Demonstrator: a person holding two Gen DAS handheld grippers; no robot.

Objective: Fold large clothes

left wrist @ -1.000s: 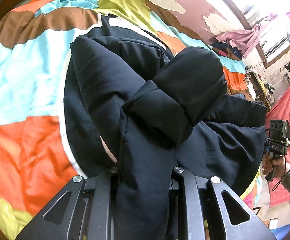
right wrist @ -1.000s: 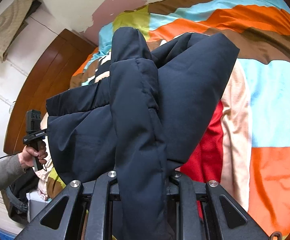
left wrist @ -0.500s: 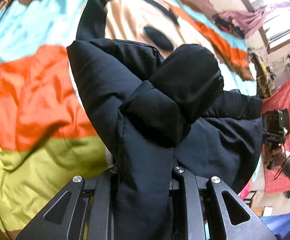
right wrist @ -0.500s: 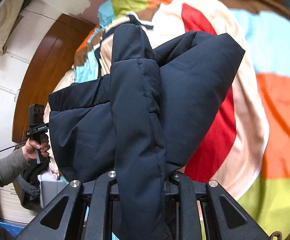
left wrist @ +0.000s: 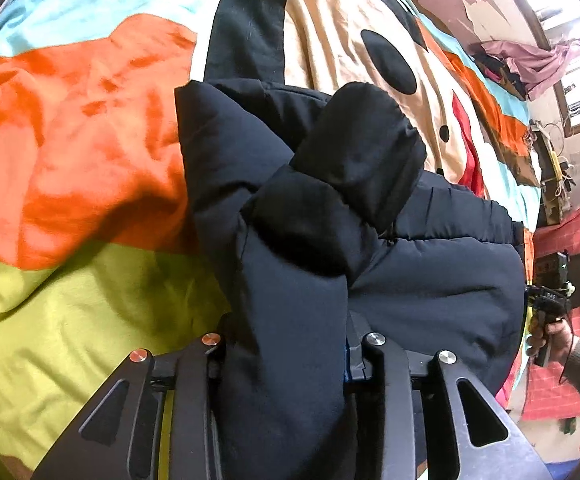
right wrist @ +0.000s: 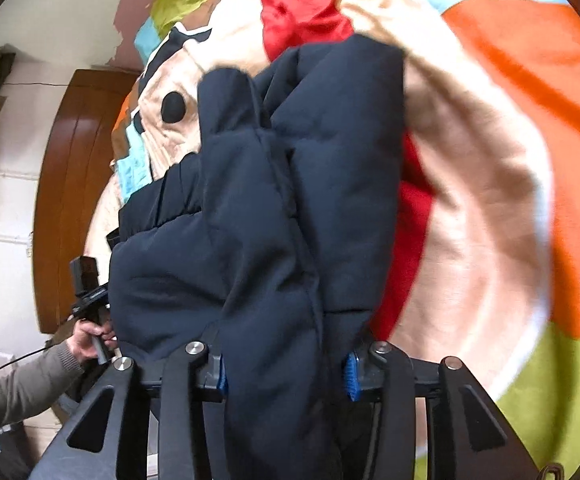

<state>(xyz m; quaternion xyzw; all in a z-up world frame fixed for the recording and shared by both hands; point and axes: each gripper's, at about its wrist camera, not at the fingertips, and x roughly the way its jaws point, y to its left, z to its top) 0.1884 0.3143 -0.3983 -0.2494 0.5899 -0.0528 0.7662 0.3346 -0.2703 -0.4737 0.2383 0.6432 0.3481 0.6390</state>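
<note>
A dark navy puffer jacket (left wrist: 430,280) hangs bunched between both grippers, low over a bright patchwork bedspread (left wrist: 69,140). My left gripper (left wrist: 285,360) has a thick fold of the jacket filling its jaws, which are opening; the fabric still presses on the pads. In the right wrist view the jacket (right wrist: 290,200) runs down between the fingers of my right gripper (right wrist: 285,372). Its jaws are opening too, blue pads (right wrist: 350,376) showing beside the cloth. Each view shows the other gripper in a hand at the jacket's far edge, the right one (left wrist: 550,292) and the left one (right wrist: 87,292).
The bedspread (right wrist: 510,160) has orange, lime, light blue and beige patches with a red part and black spots. A wooden headboard (right wrist: 69,200) stands at the bed's end. Clothes hang by a window (left wrist: 530,56), and a red cloth (left wrist: 570,360) hangs beyond the bed.
Both grippers have come down toward the bed with the jacket, so the bedspread looks closer. Both pairs of jaws have widened around the fabric, showing blue pads.
</note>
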